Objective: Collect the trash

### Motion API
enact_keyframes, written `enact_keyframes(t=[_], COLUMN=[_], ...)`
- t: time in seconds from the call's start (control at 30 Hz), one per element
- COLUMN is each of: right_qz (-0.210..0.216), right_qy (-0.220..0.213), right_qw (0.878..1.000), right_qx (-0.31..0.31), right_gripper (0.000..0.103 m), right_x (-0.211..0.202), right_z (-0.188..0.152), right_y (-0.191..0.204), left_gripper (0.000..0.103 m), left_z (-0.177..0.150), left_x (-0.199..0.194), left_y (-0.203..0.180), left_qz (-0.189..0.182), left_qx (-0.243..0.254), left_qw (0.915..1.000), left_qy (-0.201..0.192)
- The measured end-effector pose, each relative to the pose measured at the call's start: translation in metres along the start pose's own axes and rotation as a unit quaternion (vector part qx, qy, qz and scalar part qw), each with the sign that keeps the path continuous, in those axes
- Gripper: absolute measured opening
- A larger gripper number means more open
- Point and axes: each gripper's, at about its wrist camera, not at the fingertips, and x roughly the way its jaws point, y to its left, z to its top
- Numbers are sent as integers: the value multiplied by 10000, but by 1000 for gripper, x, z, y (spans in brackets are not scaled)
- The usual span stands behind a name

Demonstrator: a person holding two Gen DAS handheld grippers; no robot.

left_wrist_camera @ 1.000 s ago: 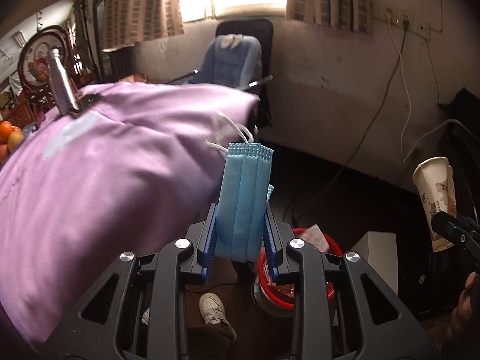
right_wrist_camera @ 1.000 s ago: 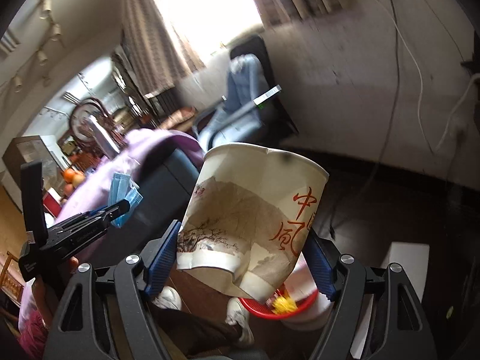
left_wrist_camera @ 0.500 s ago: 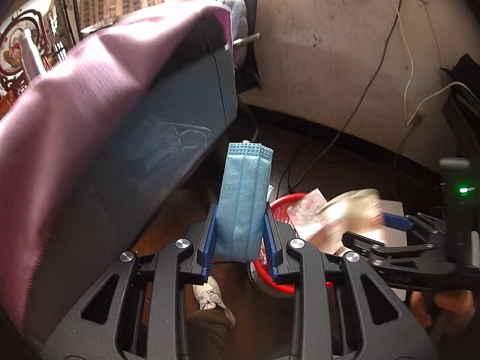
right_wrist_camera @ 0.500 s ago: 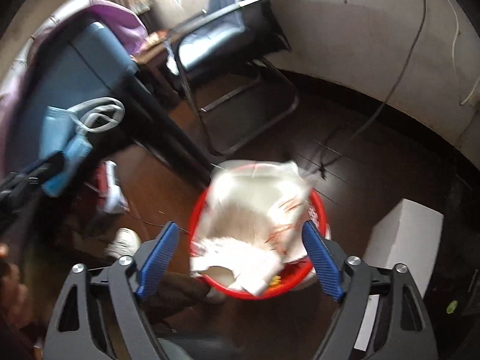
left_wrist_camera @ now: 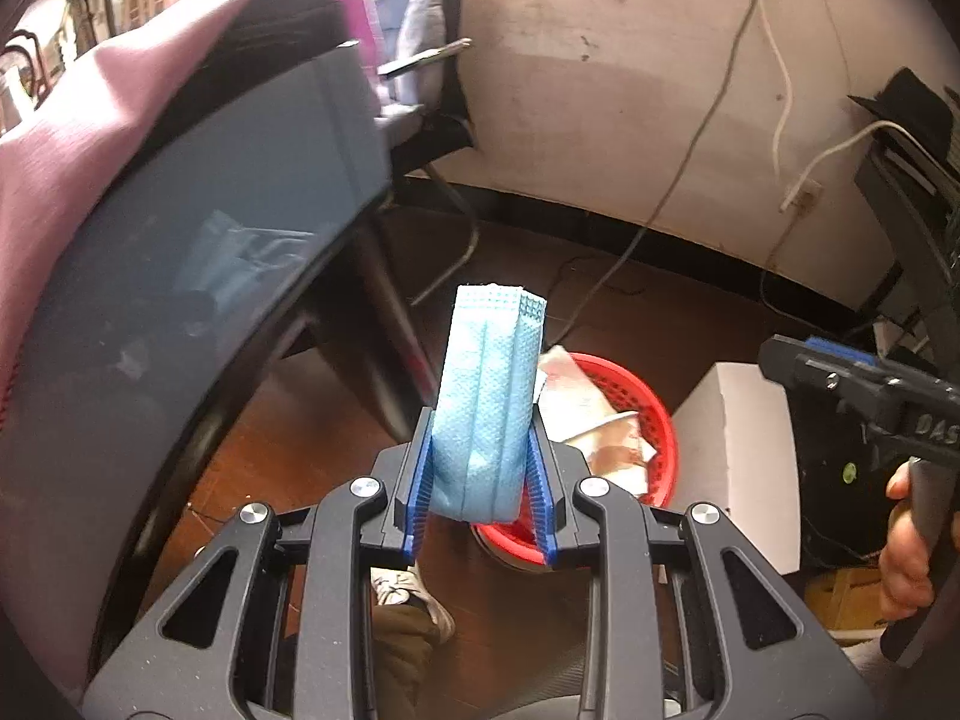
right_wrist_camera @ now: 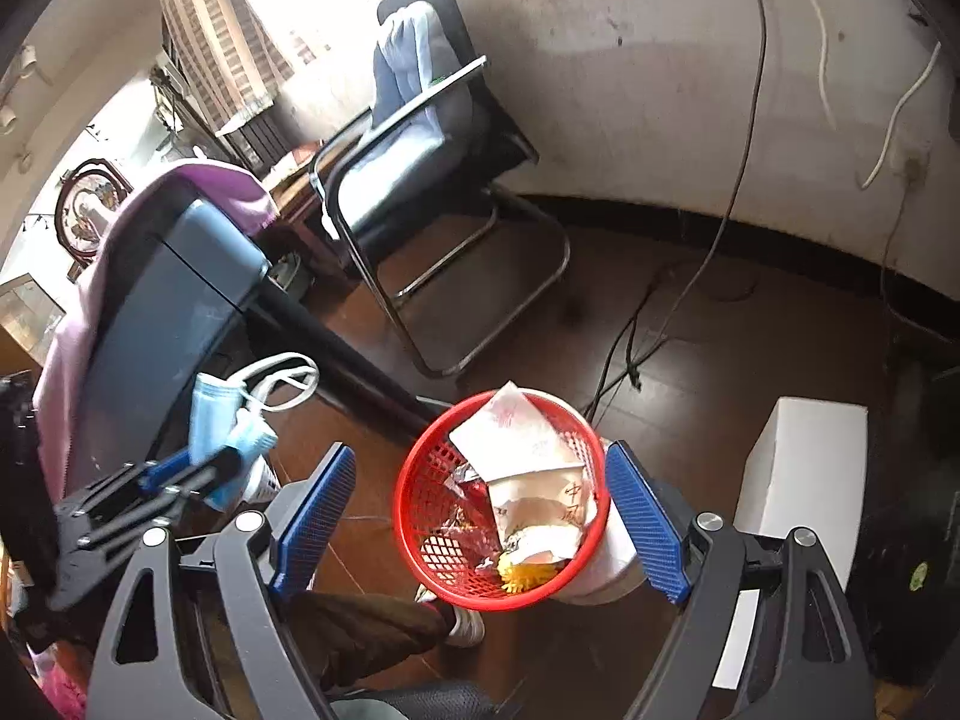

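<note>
trash collection over a red mesh basket (right_wrist_camera: 414, 516) standing on the dark floor (right_wrist_camera: 690, 324). left hand-held gripper (left_wrist_camera: 480, 468): blue pads pinching a folded blue face mask (left_wrist_camera: 489, 402), which stands upright between them; in the right wrist view the same mask (right_wrist_camera: 210, 420) shows its white ear loops (right_wrist_camera: 282, 381) hanging free beside a grey tabletop edge (right_wrist_camera: 180, 312) draped with purple cloth (right_wrist_camera: 198, 177). right hand-held gripper (right_wrist_camera: 474, 510): jaws spread wide and empty, poised above the basket, which shows between its blue pads. crumpled paper cup (right_wrist_camera: 543, 504) with red characters lies inside the basket, on top of wrappers and a yellow item (right_wrist_camera: 528, 576). a white box (right_wrist_camera: 804, 468) stands on the floor just beside the basket; a blue chair (right_wrist_camera: 414, 138) stands near the wall, well apart. a shoe (left_wrist_camera: 414, 594) shows below.
</note>
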Motion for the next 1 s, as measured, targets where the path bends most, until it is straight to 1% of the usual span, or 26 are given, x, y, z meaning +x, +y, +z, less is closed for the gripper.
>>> enact_keyframes(t=[0.17, 0.3, 0.47, 0.63, 0.7, 0.77, 0.8, 0.83, 1.0], right_qz=[-38, -72, -102, -154, -171, -182, -184, -186, -205], right_qy=[-104, -106, -85, 5, 39, 67, 78, 82, 71], right_qw=[9999, 9999, 9998, 9997, 9996, 9995, 9995, 9995, 9996], right_qx=[16, 81, 177, 186, 204, 232, 244, 250, 189], right_gripper=[84, 84, 84, 84, 84, 84, 84, 84, 84], right_x=[-14, -22, -19, -13, -10, -8, -8, -8, -10], right_z=[2, 4, 3, 1, 1, 0, 0, 0, -1], right_y=[-5, -11, -20, -22, -23, -25, -25, -26, -21], left_gripper=[29, 32, 32, 32, 32, 40, 50, 58, 66], left_z=[3, 5, 2, -1, -1, -4, -5, -7, -13], left_x=[16, 38, 66, 93, 103, 115, 119, 122, 117], left_y=[-22, -39, -53, -53, -52, -50, -49, -50, -58], left_qz=[-252, -435, -409, -467, -423, -337, -286, -216, -62], left_qx=[196, 327, 544, 496, 485, 454, 453, 485, 695], left_qw=[9993, 9974, 9949, 9924, 9913, 9894, 9885, 9879, 9880], left_qy=[205, 481, 746, 1024, 1151, 1339, 1414, 1456, 1381])
